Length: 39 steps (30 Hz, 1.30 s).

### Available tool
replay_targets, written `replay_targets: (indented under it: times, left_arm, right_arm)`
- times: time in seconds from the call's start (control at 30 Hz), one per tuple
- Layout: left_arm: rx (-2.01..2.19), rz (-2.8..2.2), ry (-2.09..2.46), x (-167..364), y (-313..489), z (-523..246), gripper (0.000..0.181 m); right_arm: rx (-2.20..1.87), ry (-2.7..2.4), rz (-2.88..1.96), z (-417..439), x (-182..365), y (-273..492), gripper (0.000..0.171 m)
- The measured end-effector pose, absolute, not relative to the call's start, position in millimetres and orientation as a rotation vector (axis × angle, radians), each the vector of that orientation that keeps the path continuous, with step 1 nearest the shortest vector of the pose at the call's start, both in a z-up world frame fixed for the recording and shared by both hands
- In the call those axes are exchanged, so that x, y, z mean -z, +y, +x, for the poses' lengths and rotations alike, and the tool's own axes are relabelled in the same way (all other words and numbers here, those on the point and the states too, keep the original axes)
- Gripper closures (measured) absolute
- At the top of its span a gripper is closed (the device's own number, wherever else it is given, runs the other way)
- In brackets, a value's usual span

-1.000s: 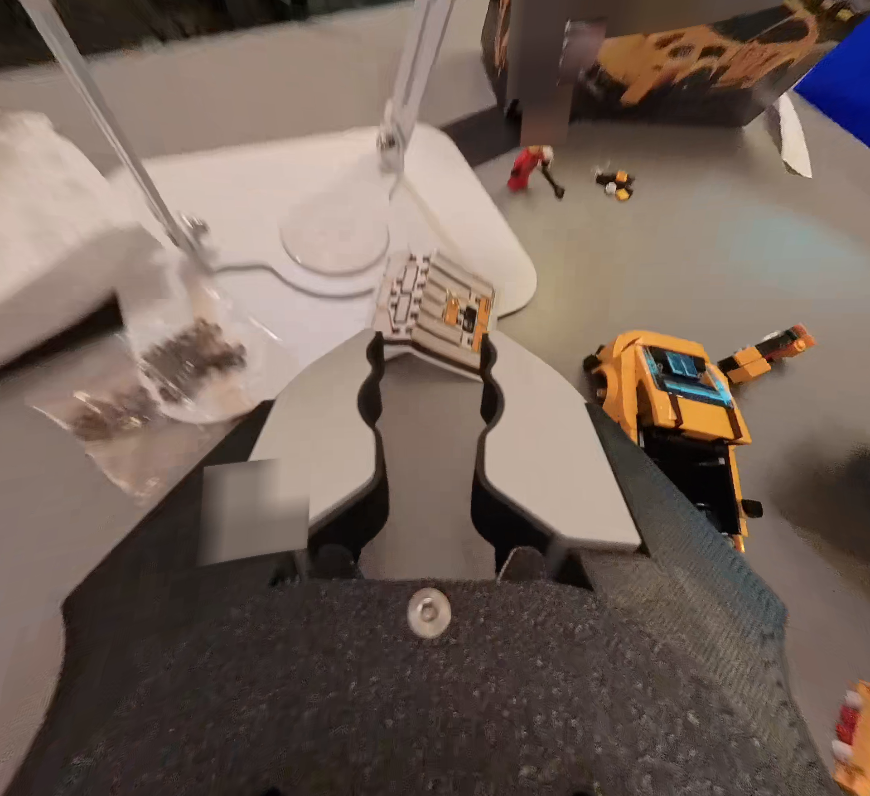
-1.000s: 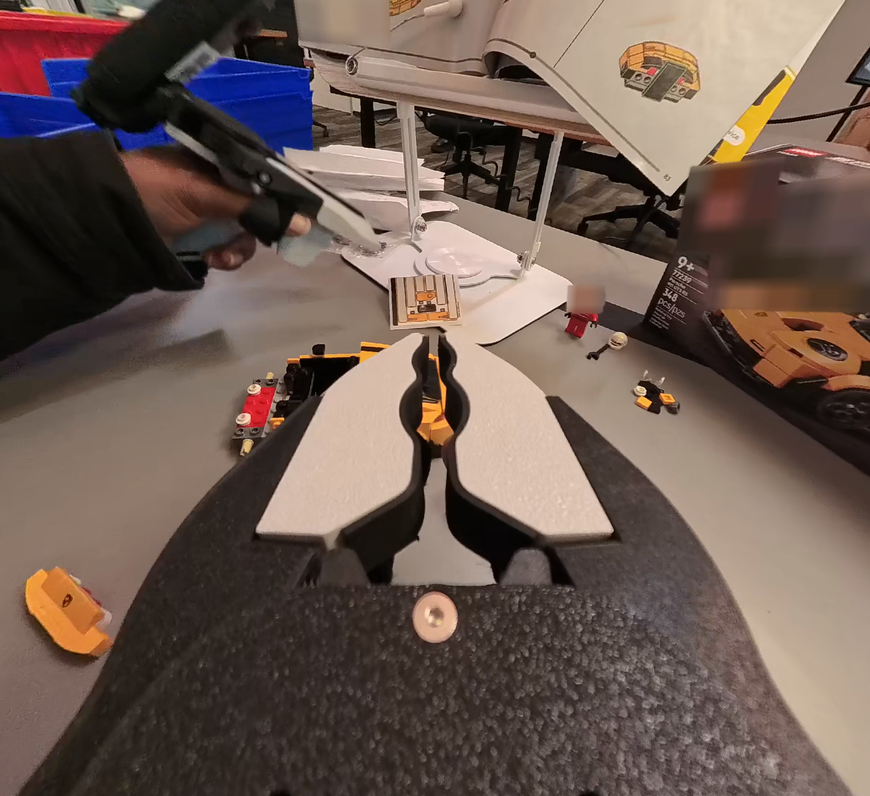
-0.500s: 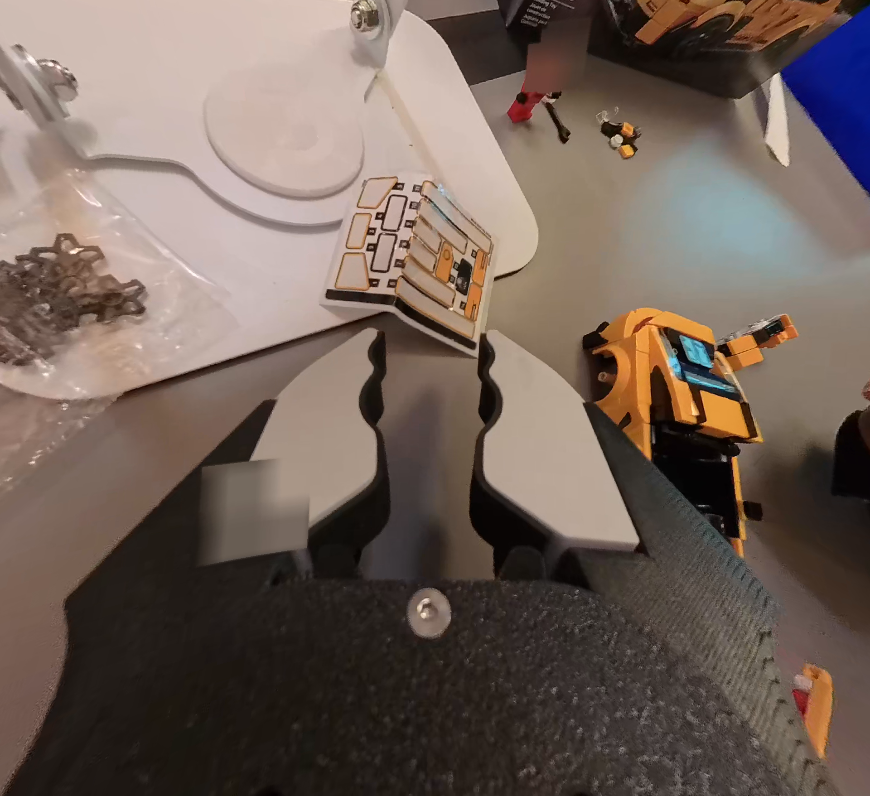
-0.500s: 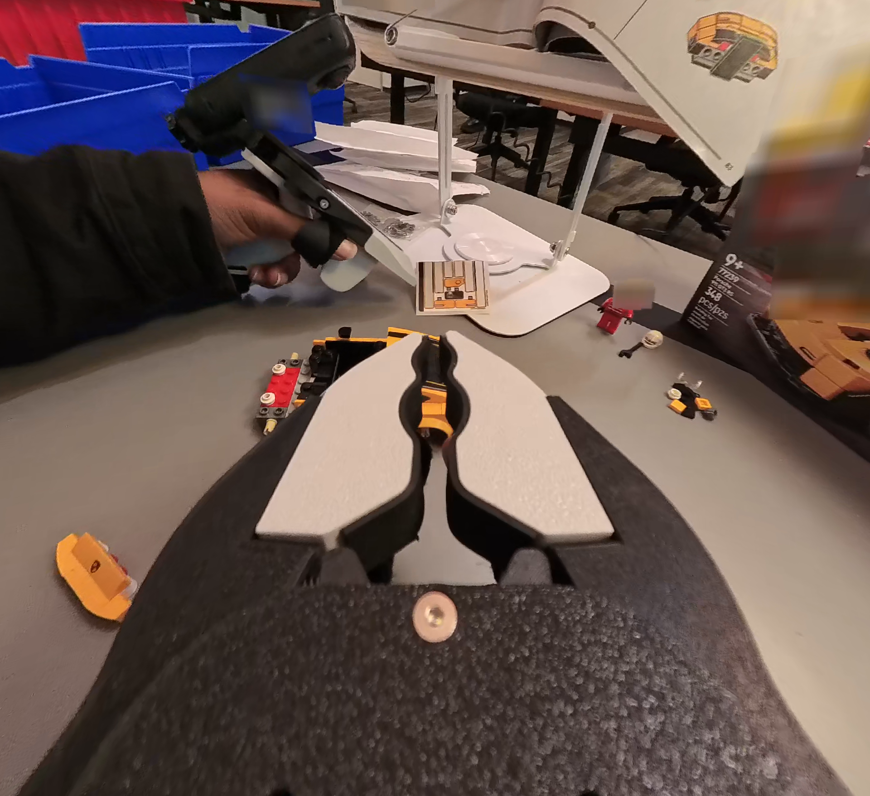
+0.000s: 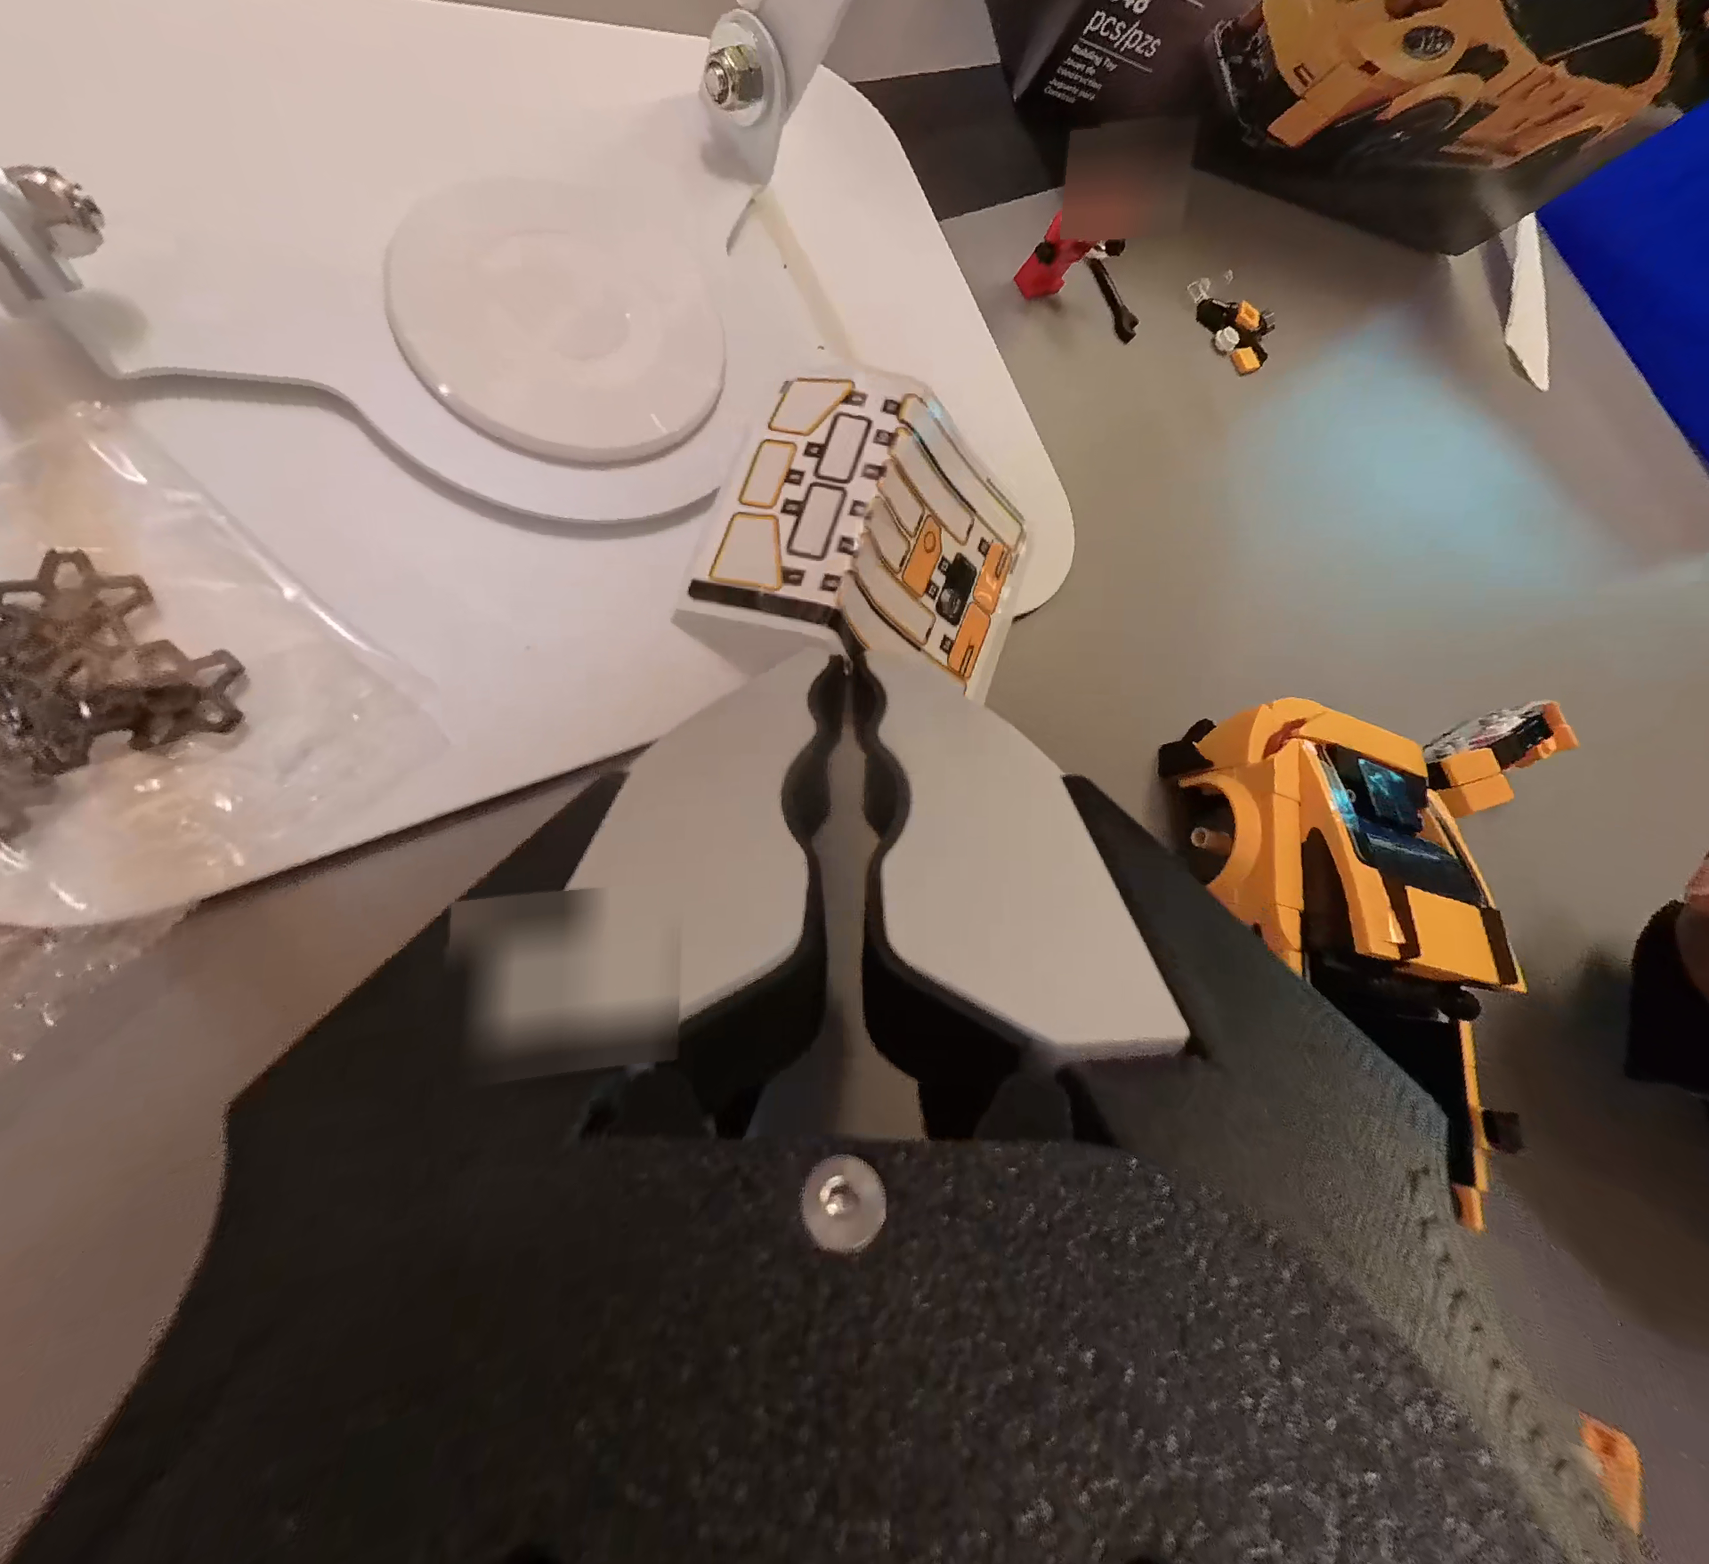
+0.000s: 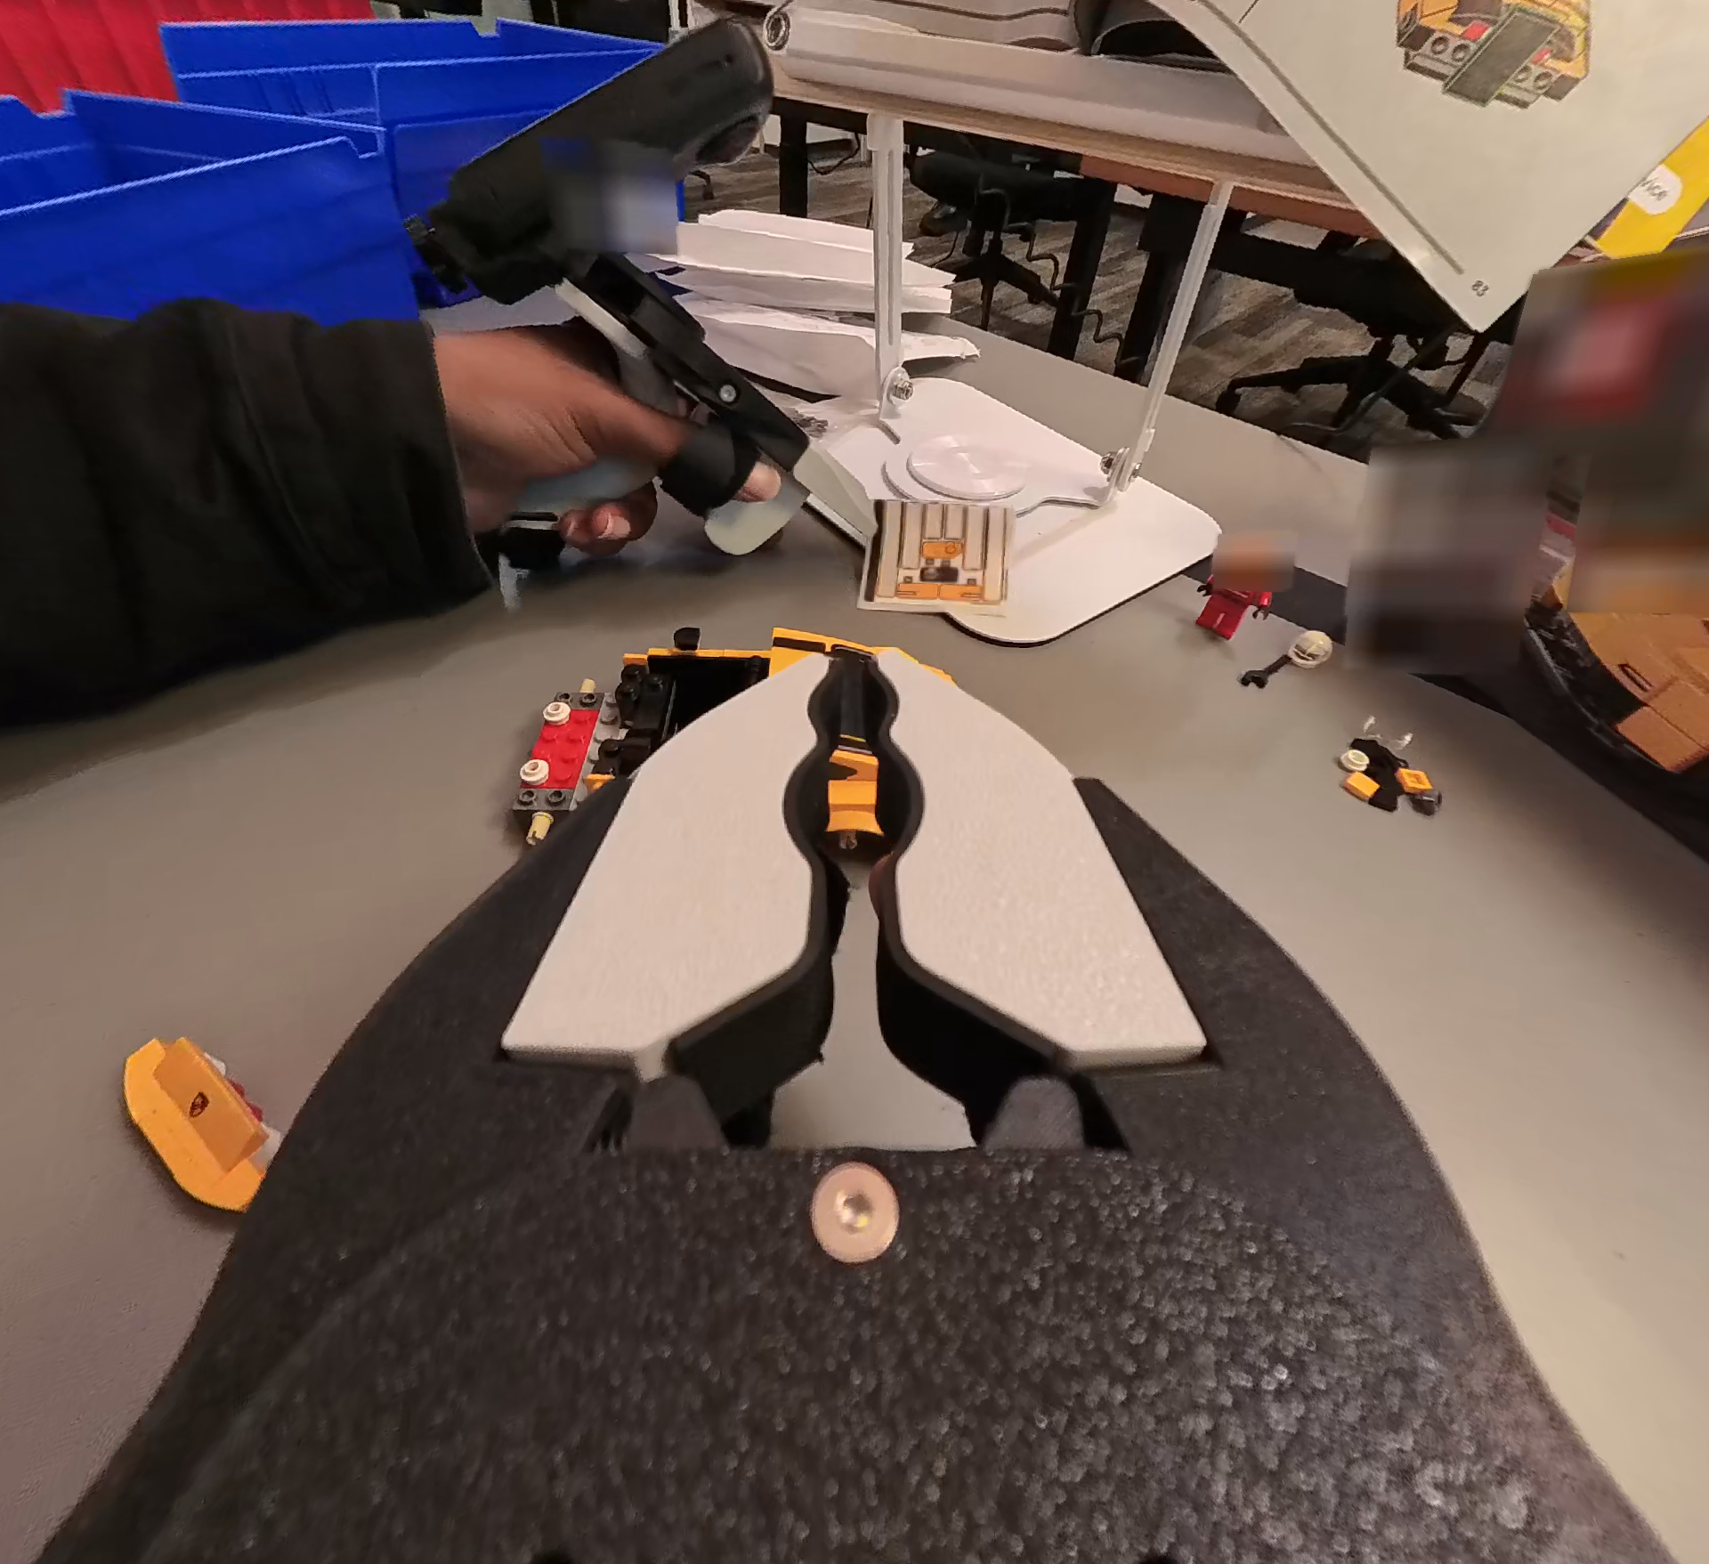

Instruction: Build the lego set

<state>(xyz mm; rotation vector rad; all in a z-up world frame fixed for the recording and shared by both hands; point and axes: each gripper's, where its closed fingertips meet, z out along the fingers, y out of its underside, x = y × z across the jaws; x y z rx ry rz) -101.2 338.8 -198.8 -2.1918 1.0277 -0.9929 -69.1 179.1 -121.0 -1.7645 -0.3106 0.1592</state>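
My left gripper (image 5: 843,673) is shut on the near edge of the sticker sheet (image 5: 860,521), which bends up at the corner of the white stand base (image 5: 370,271). It also shows in the right wrist view (image 6: 837,502), at the sheet (image 6: 939,558). My right gripper (image 6: 855,669) is shut on a narrow orange and black lego piece (image 6: 851,789), just in front of the partly built orange and black car (image 6: 684,687). The car also lies to the right of my left gripper (image 5: 1341,854).
A loose orange part (image 6: 194,1122) lies near left. A red minifigure (image 6: 1235,599) and small parts (image 6: 1383,770) lie right, by the set's box (image 5: 1387,68). A bag of dark parts (image 5: 111,687) is left. Blue bins (image 6: 231,179) and the instruction booklet (image 6: 1341,40) stand behind. There is about 20 centimeters between the tips of the two grippers.
My left gripper has moved down and forward to the sticker sheet and closed on its edge. My right gripper has kept its piece and barely moved.
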Motion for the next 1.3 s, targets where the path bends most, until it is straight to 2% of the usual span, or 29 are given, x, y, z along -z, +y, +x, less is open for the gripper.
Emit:
replay_targets:
  times: [0.7,0.93,1.3]
  left_arm:
    - [0.960,-2.074,1.289,170.5,316.2,-126.7,0.181]
    - [0.961,-2.084,1.505,161.9,278.0,-153.6,0.181]
    - [0.859,-2.130,1.793,180.2,236.5,-203.5,0.181]
  right_arm:
    - [-0.168,-0.328,-1.764,-70.8,120.6,177.1,0.167]
    - [-0.177,-0.321,-1.763,-69.6,120.3,177.0,0.167]
    - [-0.176,-0.369,-1.760,-76.4,122.5,175.9,0.168]
